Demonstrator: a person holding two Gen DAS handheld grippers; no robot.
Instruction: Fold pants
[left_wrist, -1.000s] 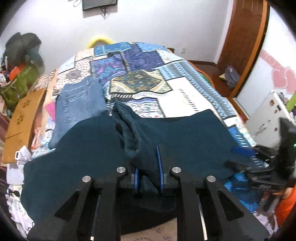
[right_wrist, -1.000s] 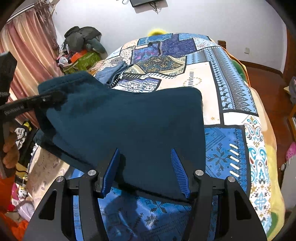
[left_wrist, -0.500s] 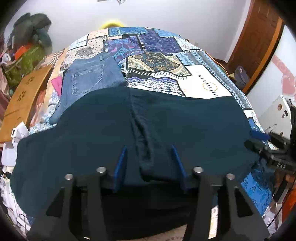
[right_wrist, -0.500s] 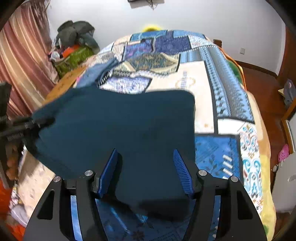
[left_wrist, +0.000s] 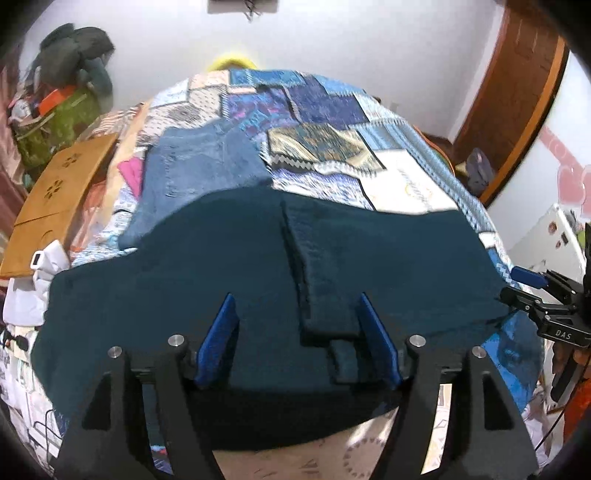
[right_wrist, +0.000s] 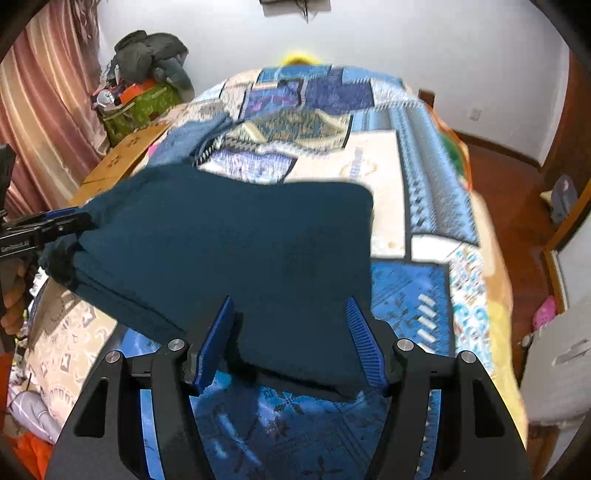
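Since a second ago the left claw has let go and now stands spread wide over the teal pants; the right claw is likewise spread, cloth lying between its fingers unclamped. Pants lie along the bed's near edge, long axis running side to side. Only the left view shows the centre seam and blue jeans beyond.

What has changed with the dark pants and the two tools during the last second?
The left tool opened and let go of the teal pants, which settled flatter on the quilt. The right tool stayed open over the pants. The jeans have not moved.
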